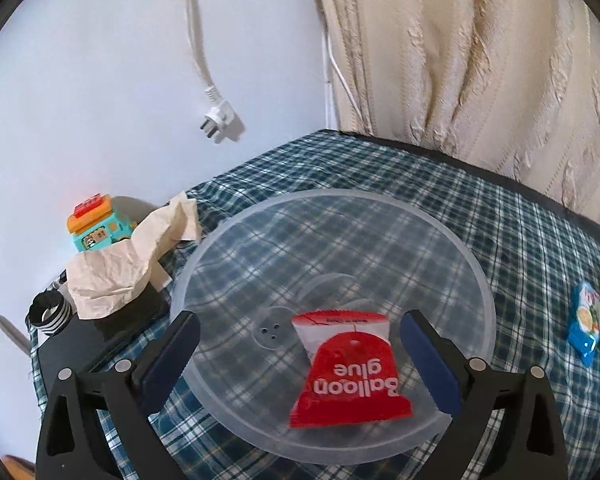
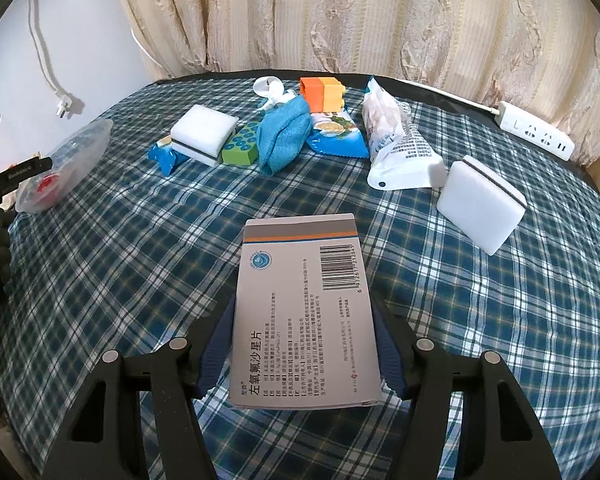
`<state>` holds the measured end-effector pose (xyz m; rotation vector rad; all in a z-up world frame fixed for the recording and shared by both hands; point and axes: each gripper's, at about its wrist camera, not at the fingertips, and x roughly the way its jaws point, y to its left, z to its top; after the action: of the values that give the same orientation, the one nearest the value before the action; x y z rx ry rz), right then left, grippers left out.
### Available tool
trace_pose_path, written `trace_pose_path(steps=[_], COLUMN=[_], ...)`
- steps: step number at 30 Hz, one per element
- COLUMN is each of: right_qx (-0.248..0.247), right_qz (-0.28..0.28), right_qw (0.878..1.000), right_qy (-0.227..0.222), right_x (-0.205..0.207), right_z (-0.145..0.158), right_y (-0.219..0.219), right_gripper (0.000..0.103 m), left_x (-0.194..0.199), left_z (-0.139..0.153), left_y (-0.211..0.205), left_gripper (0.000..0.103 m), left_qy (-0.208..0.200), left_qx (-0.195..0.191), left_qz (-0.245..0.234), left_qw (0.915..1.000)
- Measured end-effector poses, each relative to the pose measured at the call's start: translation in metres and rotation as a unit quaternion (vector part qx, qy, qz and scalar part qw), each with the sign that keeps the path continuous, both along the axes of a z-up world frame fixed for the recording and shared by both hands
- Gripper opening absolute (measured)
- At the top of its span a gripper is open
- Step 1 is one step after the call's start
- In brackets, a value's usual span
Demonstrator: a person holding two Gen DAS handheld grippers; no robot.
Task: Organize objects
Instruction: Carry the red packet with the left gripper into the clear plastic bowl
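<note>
A red and white "Balloon glue" packet lies in a clear round plastic dish on the checked tablecloth. My left gripper hangs over the dish's near side, open wide, with the packet between its blue pads and touching neither. My right gripper is shut on a grey and white medicine box, held by its long sides above the cloth. The dish with the red packet also shows at the far left of the right wrist view.
Beside the dish are crumpled paper, a toy truck and a hanging plug. Further back lie a white sponge, green block, blue cloth, orange block, snack bags, another sponge and a power strip.
</note>
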<state>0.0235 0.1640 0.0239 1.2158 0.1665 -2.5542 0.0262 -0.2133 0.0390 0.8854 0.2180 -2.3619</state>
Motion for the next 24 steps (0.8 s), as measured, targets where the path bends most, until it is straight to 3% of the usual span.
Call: trace_pose_path(steps=[10, 17, 24], right_qx=[-0.042, -0.068, -0.082], right_qz=[0.017, 0.079, 0.140], right_qw=[0.999, 0.994, 0.986], right_qy=[0.018, 0.025, 0.032], right_x=[0.006, -0.013, -0.033], right_z=[0.034, 0.061, 0.071], right_y=[-0.027, -0.094, -0.168], right_gripper=[0.064, 0.064, 0.064], left_x=[0.003, 0.008, 0.015], left_z=[-0.002, 0.000, 0.003], left_y=[-0.001, 0.006, -0.008], left_gripper=[0.103, 0.103, 0.103], left_qy=[0.011, 0.022, 0.036], left_qx=[0.011, 0.000, 0.019], left_qz=[0.006, 0.004, 0.042], left_qw=[0.9999, 0.9998, 0.9983])
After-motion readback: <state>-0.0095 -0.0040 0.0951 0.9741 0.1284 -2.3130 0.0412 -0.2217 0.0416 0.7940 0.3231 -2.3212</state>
